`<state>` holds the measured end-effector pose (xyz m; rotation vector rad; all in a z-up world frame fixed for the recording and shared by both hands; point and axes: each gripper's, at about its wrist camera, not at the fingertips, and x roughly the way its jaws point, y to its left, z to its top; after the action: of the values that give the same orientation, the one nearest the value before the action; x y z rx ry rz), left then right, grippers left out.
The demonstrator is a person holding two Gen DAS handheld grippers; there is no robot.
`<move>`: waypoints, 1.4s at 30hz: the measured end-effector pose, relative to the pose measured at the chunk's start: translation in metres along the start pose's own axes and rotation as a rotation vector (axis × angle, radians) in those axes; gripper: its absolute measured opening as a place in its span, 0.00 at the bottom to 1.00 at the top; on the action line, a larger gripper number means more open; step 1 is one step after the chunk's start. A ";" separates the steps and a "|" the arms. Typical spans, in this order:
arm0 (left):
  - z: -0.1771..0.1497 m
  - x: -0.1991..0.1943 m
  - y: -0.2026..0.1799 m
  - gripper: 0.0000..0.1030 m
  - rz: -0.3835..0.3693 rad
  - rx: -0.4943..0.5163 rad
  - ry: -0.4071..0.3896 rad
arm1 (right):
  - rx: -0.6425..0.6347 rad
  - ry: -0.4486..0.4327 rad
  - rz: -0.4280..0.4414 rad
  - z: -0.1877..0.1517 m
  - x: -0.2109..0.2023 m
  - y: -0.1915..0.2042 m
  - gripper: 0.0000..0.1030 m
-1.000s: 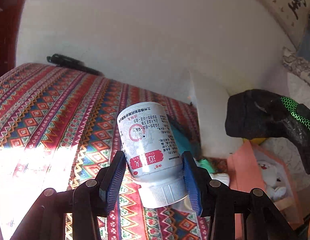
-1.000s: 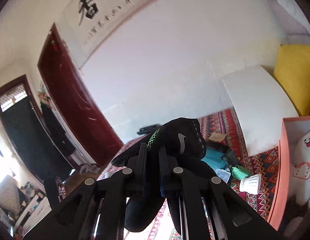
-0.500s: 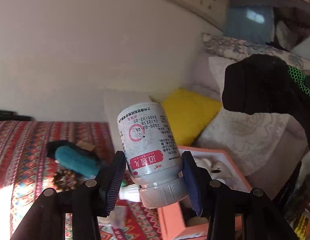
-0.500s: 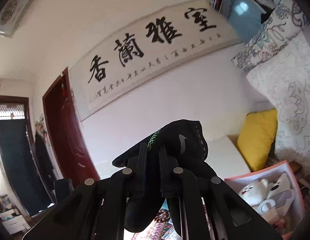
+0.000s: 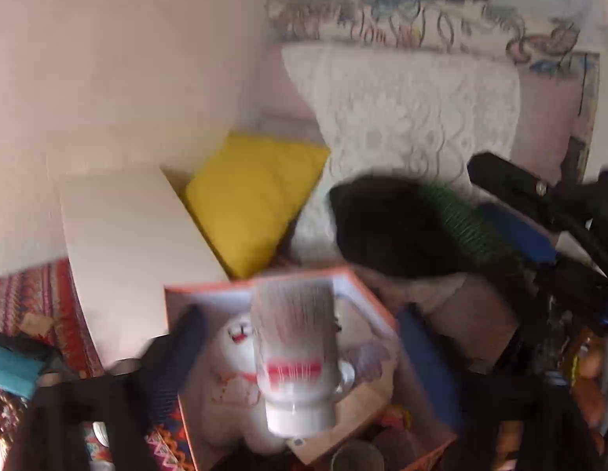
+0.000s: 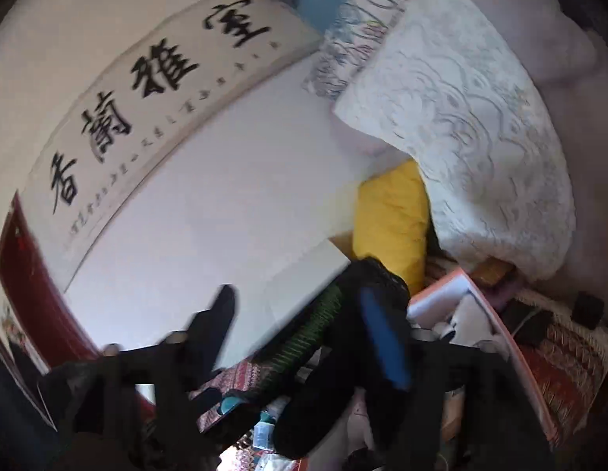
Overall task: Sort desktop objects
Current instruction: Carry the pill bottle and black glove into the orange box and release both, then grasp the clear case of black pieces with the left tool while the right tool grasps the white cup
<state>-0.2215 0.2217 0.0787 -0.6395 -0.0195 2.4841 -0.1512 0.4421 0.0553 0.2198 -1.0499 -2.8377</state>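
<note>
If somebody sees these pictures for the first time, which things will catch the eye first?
In the left wrist view, the blurred white bottle stands out first, cap down between the open left tongs, above the orange box with a white plush toy. In the right wrist view, the big calligraphy scroll on the wall dominates, above a black and green sock at the right tongs.

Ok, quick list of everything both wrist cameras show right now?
medicine bottle: one, white, red label, above box
black fabric item: one, green mesh, right of box
storage box: one, orange, below bottle
plush toy: one, white, inside box
cushion: one, yellow, by wall
lace pillow: one, white, behind box
calligraphy scroll: one, black on white, on wall
left gripper: black, blue pads, open around bottle
right gripper: black, blue pads, open
</note>
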 end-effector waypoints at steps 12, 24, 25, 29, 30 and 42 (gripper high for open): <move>-0.044 -0.054 0.131 0.98 0.302 -0.220 -0.002 | -0.025 0.057 0.055 -0.019 0.044 0.047 0.89; -0.149 -0.082 0.276 0.98 0.481 -0.328 0.190 | -0.399 0.733 -0.127 -0.230 0.244 0.129 0.89; -0.155 -0.077 0.281 0.98 0.466 -0.323 0.205 | -0.445 0.771 -0.191 -0.248 0.255 0.125 0.89; -0.170 -0.036 0.284 0.98 0.377 -0.275 0.253 | -0.618 0.912 -0.437 -0.317 0.299 0.109 0.89; -0.172 -0.024 0.283 0.98 0.361 -0.258 0.265 | -0.630 0.925 -0.455 -0.324 0.306 0.104 0.89; -0.173 0.101 0.297 0.95 0.269 -0.199 0.373 | -0.642 0.878 -0.418 -0.322 0.334 0.085 0.24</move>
<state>-0.3725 0.0052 -0.1633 -1.2550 -0.0407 2.5939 -0.4196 0.1222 -0.1640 1.5432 0.0961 -2.6748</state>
